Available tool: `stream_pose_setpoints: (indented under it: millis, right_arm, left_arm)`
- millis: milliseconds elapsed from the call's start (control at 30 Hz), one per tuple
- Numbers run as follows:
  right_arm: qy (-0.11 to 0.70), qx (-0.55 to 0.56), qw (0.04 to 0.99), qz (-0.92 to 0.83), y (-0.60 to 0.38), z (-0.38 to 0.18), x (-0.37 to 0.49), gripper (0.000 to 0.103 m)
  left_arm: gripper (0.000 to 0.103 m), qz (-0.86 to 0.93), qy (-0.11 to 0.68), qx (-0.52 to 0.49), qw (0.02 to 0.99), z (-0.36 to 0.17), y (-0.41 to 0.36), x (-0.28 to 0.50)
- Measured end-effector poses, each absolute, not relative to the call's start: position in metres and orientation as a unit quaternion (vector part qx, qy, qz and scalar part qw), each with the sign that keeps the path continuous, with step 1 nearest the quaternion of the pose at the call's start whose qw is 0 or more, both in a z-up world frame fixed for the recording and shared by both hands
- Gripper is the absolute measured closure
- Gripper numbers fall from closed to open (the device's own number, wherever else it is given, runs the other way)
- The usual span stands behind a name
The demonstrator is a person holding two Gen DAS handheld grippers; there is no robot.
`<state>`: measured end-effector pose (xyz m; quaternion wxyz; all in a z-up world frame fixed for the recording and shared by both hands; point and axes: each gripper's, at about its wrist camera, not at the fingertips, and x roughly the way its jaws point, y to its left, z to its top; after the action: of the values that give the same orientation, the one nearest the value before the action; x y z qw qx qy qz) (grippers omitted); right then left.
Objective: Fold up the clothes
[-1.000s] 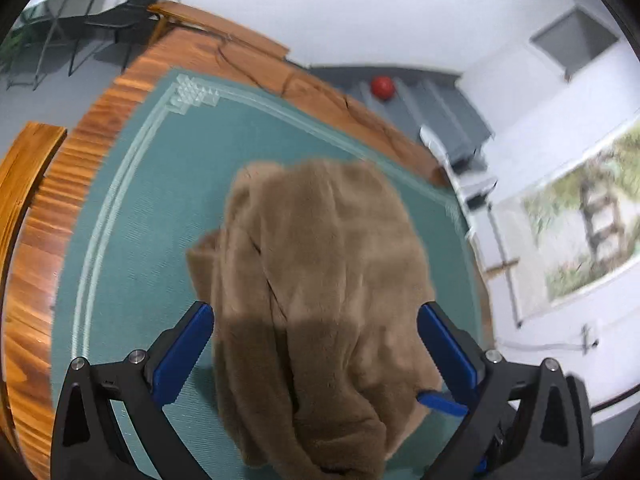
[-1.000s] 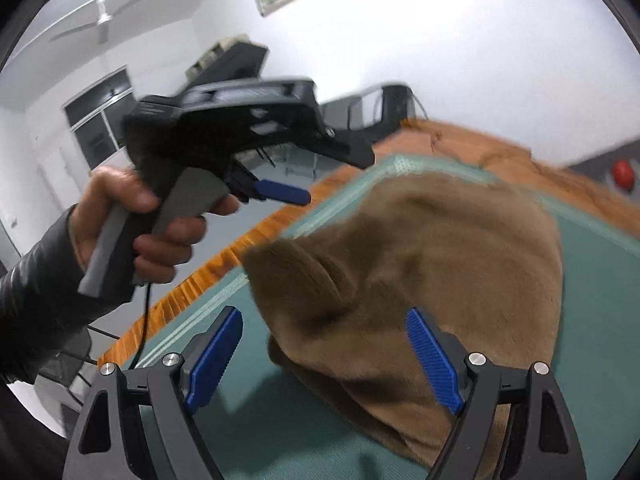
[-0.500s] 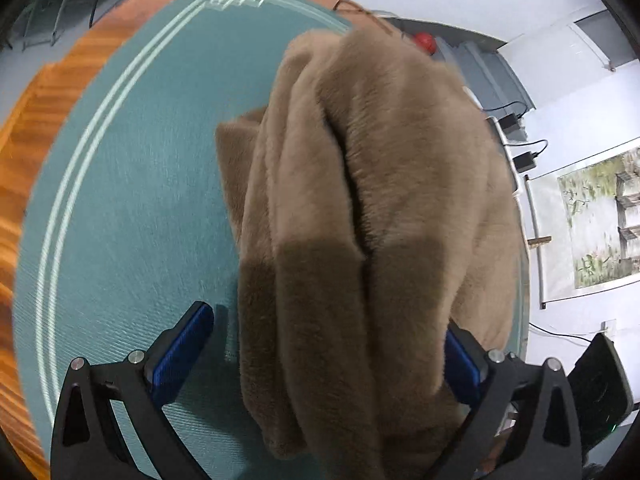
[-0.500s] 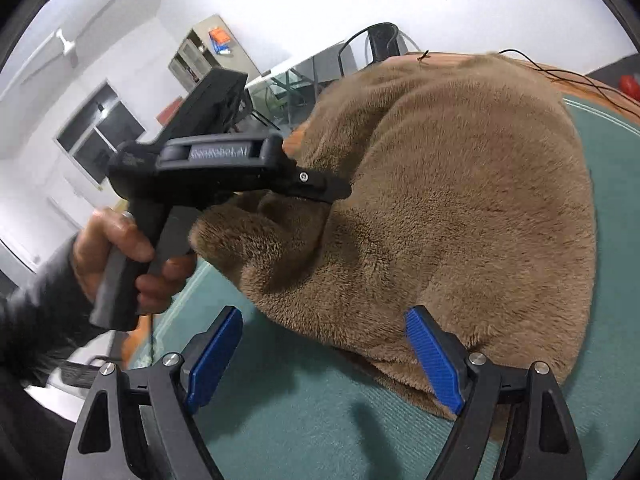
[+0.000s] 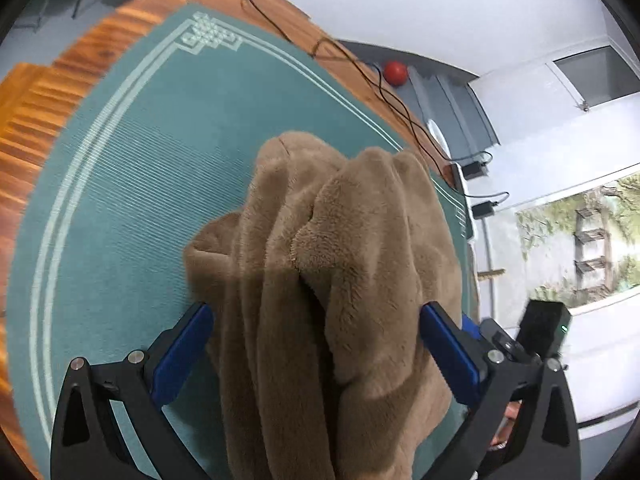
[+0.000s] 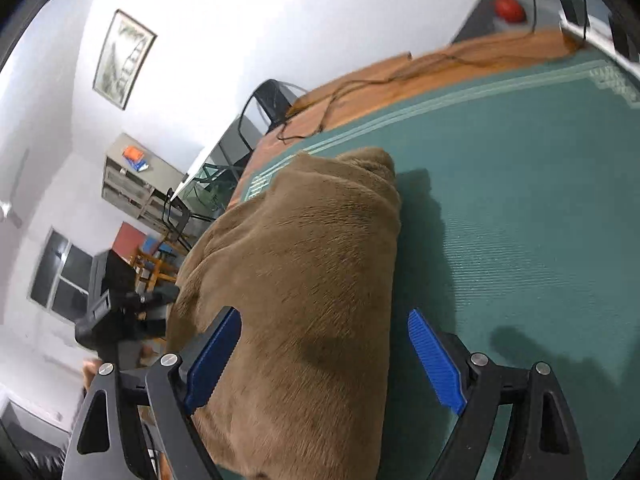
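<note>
A brown fluffy garment point(image 5: 340, 264) lies bunched in thick folds on the green mat point(image 5: 132, 184). My left gripper point(image 5: 316, 308) is open wide, and the near folds of the garment fill the gap between its blue pads point(image 5: 182, 350). My right gripper point(image 6: 325, 313) is open too. The garment point(image 6: 304, 264) drapes over its left pad point(image 6: 214, 356), while the right pad point(image 6: 434, 360) stands clear above the mat point(image 6: 520, 208). Each wrist view shows the other gripper's black body at its edge, beside the garment.
The mat covers a wooden table point(image 5: 48, 104) with black cables point(image 5: 360, 68) along its far edge. A red ball point(image 5: 396, 73) lies beyond the table. Chairs point(image 6: 272, 100) and shelves point(image 6: 132, 176) stand past the table's left side.
The right gripper has rolled and swung in along the garment, which now lies over its left pad. The left gripper has dropped closer to the garment's near end. Both stayed open.
</note>
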<state>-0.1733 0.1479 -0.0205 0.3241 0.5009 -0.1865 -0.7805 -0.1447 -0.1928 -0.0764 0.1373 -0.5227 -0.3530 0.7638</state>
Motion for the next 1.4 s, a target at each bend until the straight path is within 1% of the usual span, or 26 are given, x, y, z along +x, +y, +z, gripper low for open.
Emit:
stream_pose_setpoints:
  millis: [133,233,400,567,633,700,767,867,967,1100,1200,1300,1367,1400]
  right_arm:
    - [-0.197,0.53,0.346,-0.749,0.136,-0.047,-0.186,0.015]
    - [-0.224,0.544,0.361,-0.724,0.131,-0.065,-0.197,0.015]
    - [-0.25,0.558,0.379,-0.695,0.129,-0.08,-0.209,0.015]
    - [-0.257,0.561,0.393,-0.682,0.125,-0.087,-0.216,0.015]
    - [-0.261,0.562,0.398,-0.676,0.123,-0.091,-0.218,0.013]
    - [-0.268,0.567,0.406,-0.665,0.127,-0.095,-0.211,0.009]
    - [-0.272,0.57,0.413,-0.656,0.124,-0.099,-0.214,0.008]
    - [-0.261,0.571,0.426,-0.651,0.118,-0.097,-0.212,0.006]
    - [-0.254,0.57,0.43,-0.653,0.116,-0.095,-0.212,0.005]
    - [-0.24,0.57,0.43,-0.657,0.108,-0.094,-0.209,0.001]
    - [-0.22,0.572,0.43,-0.663,0.101,-0.091,-0.208,0.001]
    - [-0.22,0.574,0.429,-0.662,0.101,-0.091,-0.208,0.001]
    - [-0.224,0.573,0.426,-0.663,0.104,-0.091,-0.207,0.001]
    - [-0.224,0.572,0.425,-0.665,0.105,-0.091,-0.206,0.001]
  left_arm:
    - [0.0,0.751,-0.356,-0.533,0.159,-0.088,-0.189,-0.151]
    - [0.0,0.74,-0.36,-0.54,0.175,-0.096,-0.189,-0.156]
    - [0.0,0.719,-0.382,-0.542,0.209,-0.108,-0.192,-0.16]
    - [0.0,0.713,-0.404,-0.521,0.24,-0.109,-0.198,-0.154]
    - [0.0,0.711,-0.411,-0.513,0.251,-0.108,-0.203,-0.149]
    - [0.0,0.707,-0.419,-0.506,0.259,-0.112,-0.207,-0.15]
    - [0.0,0.706,-0.429,-0.499,0.262,-0.114,-0.211,-0.149]
    - [0.0,0.715,-0.442,-0.481,0.25,-0.113,-0.223,-0.146]
    - [0.0,0.728,-0.438,-0.471,0.239,-0.109,-0.225,-0.149]
    - [0.0,0.733,-0.404,-0.497,0.228,-0.108,-0.21,-0.159]
    - [0.0,0.73,-0.391,-0.517,0.217,-0.109,-0.199,-0.165]
    - [0.0,0.74,-0.374,-0.531,0.175,-0.101,-0.198,-0.165]
    - [0.0,0.771,-0.333,-0.526,0.133,-0.086,-0.2,-0.16]
    - [0.0,0.773,-0.331,-0.526,0.127,-0.084,-0.202,-0.158]
